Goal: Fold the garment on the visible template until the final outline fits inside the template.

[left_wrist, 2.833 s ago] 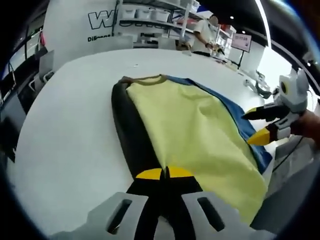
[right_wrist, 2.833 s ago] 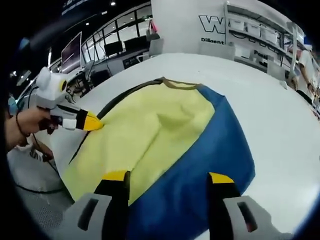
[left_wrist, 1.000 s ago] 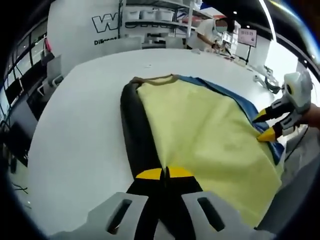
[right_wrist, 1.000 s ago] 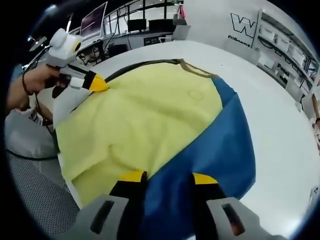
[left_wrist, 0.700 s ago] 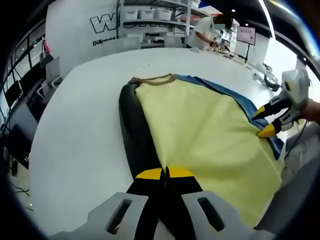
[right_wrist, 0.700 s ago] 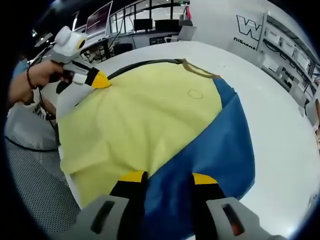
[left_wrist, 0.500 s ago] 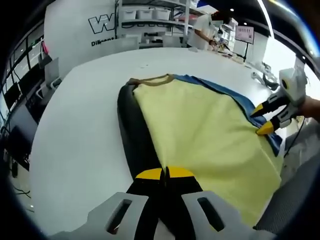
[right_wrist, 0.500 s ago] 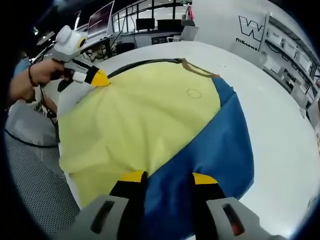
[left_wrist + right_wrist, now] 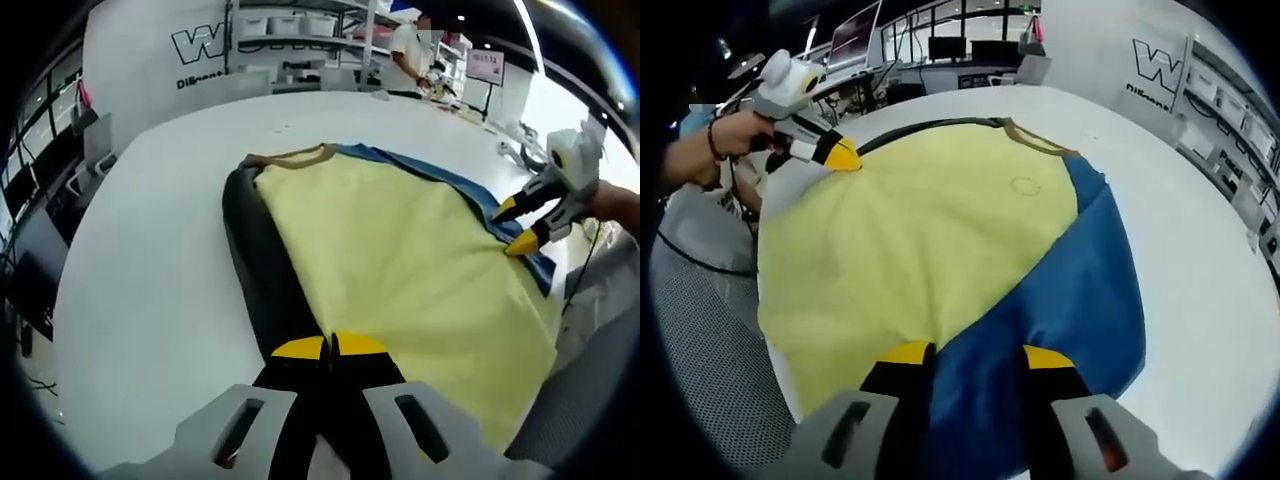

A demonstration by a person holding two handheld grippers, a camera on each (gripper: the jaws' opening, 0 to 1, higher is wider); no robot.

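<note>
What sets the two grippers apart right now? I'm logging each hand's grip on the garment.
The left gripper has its jaws closed together on the garment's dark side, while the right gripper has its jaws parted. The left sits where black meets yellow; the right sits where yellow meets blue. Both have yellow tips and work the garment's near hem on the white table.

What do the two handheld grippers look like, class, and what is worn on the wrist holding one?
Each gripper has black jaws with yellow tips on a light grey slotted base: left gripper, right gripper. From outside, each body looks white. A red band circles the wrist behind the left one.
</note>
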